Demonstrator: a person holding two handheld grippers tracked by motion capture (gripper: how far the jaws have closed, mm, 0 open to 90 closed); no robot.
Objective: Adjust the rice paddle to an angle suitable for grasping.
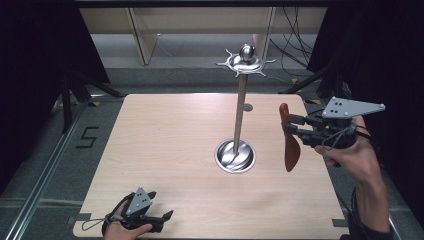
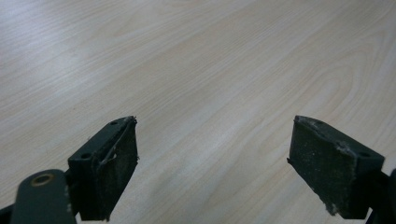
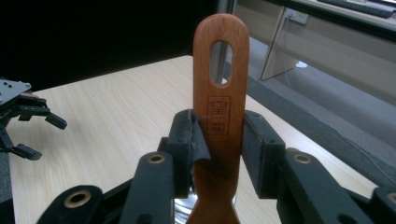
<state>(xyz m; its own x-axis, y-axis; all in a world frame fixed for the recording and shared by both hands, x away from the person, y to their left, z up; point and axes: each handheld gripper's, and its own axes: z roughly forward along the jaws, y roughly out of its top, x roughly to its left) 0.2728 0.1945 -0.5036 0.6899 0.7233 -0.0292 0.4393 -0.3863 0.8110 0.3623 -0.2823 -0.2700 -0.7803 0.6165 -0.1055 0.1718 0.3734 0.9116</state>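
Observation:
A metal rack (image 1: 241, 100) with a round base (image 1: 235, 156), a thin pole and a hooked crown (image 1: 245, 61) stands right of the table's middle. To its right, held up in the air, my right gripper (image 1: 291, 127) is shut on a reddish wooden spatula (image 1: 290, 142). The spatula hangs upright with its blade down and its handle end (image 1: 283, 109) up. In the right gripper view the slotted handle (image 3: 221, 74) rises between the two pads (image 3: 189, 140). My left gripper (image 1: 160, 212) rests open at the table's front left; its pads (image 2: 112, 168) stand wide apart over bare wood.
The wooden table (image 1: 165, 145) has open room on its left half and in front of the rack. Dark curtains hang at both sides, and light shelving with cables stands beyond the far edge. A tripod leg (image 1: 67, 100) stands off the table's far left corner.

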